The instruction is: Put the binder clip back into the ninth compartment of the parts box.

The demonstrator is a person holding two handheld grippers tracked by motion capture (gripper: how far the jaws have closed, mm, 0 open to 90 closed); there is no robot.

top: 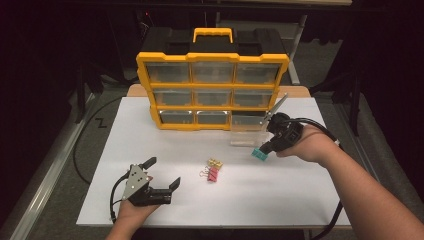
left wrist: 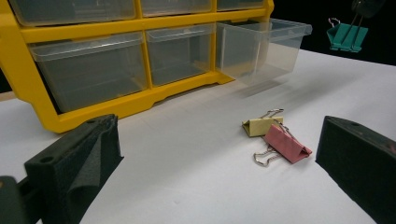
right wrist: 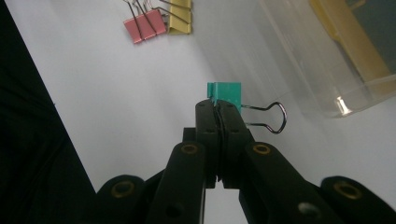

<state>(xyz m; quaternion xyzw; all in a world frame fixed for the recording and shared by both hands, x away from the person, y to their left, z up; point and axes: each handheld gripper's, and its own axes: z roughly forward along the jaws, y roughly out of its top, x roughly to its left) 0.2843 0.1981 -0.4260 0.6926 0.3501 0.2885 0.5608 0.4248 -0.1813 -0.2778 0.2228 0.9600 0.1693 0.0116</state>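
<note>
A teal binder clip (top: pixel 259 154) (right wrist: pixel 225 92) hangs just above the white table, with my right gripper (top: pixel 263 149) (right wrist: pixel 218 110) shut on it, close in front of a clear drawer (top: pixel 246 131) (right wrist: pixel 317 60) pulled out of the bottom right slot of a yellow organizer (top: pixel 212 107). A pink clip (top: pixel 212 174) (left wrist: pixel 286 144) and a yellow clip (top: pixel 215 163) (left wrist: pixel 261 126) lie touching at mid-table. My left gripper (top: pixel 162 172) (left wrist: pixel 218 140) rests open at the front left, jaws wide and pointed toward those two clips. The teal clip (left wrist: pixel 348 37) also appears far off in the left gripper view.
The organizer (left wrist: pixel 130 105) stands upright at the back of the white table (top: pixel 280 200), its other clear drawers pushed in. A black case with a yellow handle (top: pixel 213 35) sits behind it. Cables trail from both grippers off the front edge.
</note>
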